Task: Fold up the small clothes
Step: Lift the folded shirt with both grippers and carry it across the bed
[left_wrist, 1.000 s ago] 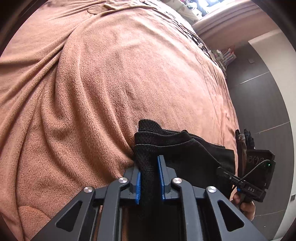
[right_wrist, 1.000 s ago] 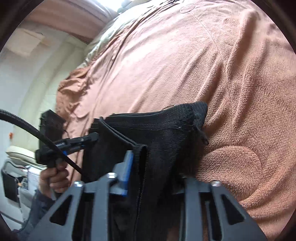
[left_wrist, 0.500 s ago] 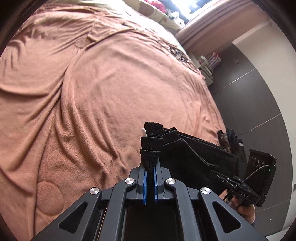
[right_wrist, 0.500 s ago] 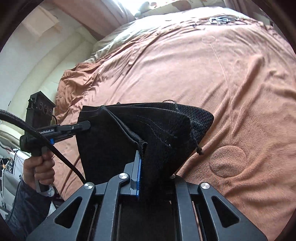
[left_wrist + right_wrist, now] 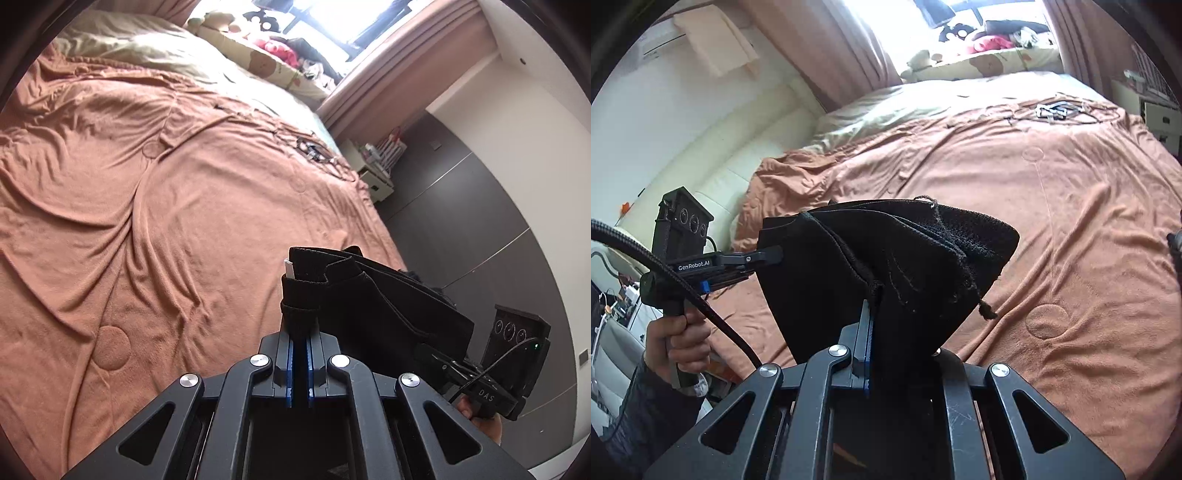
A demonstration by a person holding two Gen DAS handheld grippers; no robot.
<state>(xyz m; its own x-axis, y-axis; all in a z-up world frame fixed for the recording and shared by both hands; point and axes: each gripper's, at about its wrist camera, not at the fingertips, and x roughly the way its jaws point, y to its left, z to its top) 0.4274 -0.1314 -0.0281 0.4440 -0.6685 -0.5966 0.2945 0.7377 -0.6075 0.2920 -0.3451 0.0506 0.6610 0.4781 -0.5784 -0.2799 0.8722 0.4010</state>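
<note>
Both claws are clamped tight on the black garment (image 5: 886,266), the left claw (image 5: 300,332) at one bunched edge and the right claw (image 5: 875,332) at the other, holding it clear above the brown blanket (image 5: 184,221). With several layers pinched unevenly, lowering it to the blanket may well leave a skewed, rumpled fold.

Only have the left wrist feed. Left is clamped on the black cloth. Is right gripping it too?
Observer: Yes. The right gripper is shut on the black garment, with fabric bunched between its fingers.
Operator: Anything dangling?
Observer: A drawstring with a knotted end hangs loose on the garment's right side, over the orange blanket.
Operator: How's my grip from there?
Observer: The left gripper pinches the garment's far top corner, so the cloth spans between both grippers.
</note>
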